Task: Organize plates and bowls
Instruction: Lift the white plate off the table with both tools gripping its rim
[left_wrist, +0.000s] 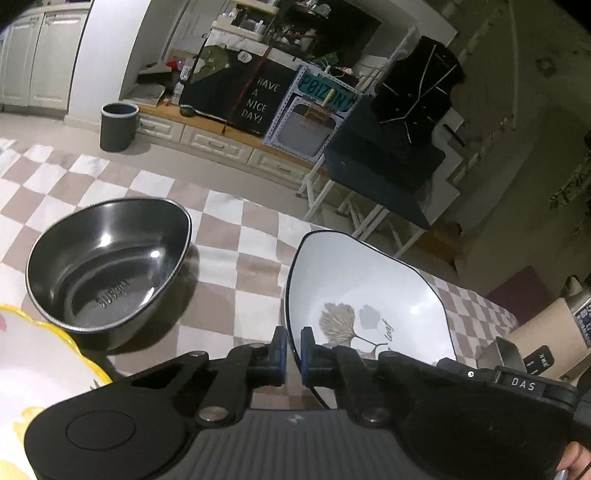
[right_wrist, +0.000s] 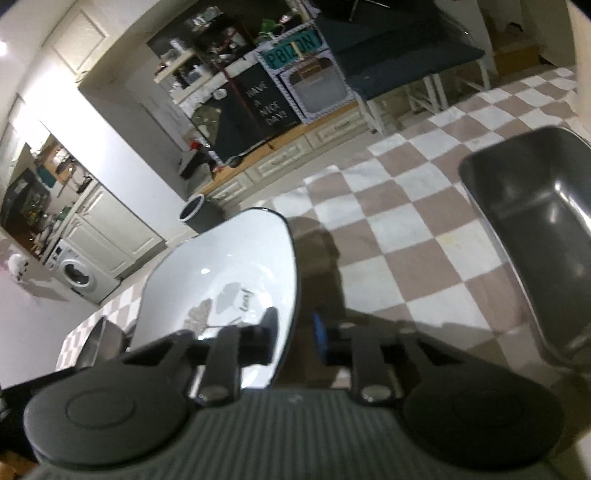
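Half-hidden white plate (right_wrist: 236, 266) rim behind right gripper (right_wrist: 295, 332)

Your left gripper (left_wrist: 293, 352) pinches the plate's (left_wrist: 354, 280) left rim and your right gripper (right_wrist: 295, 332) its right rim, so the plate sits between them on the table (left_wrist: 229, 236). The bowl (left_wrist: 107, 266) stands left of the plate, apart from it, with a bin (left_wrist: 119, 126) on the floor behind.

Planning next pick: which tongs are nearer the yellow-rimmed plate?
Left. The yellow-rimmed plate lies just left of the left tongs, on the white plate's rim; the right tongs' view lacks it.
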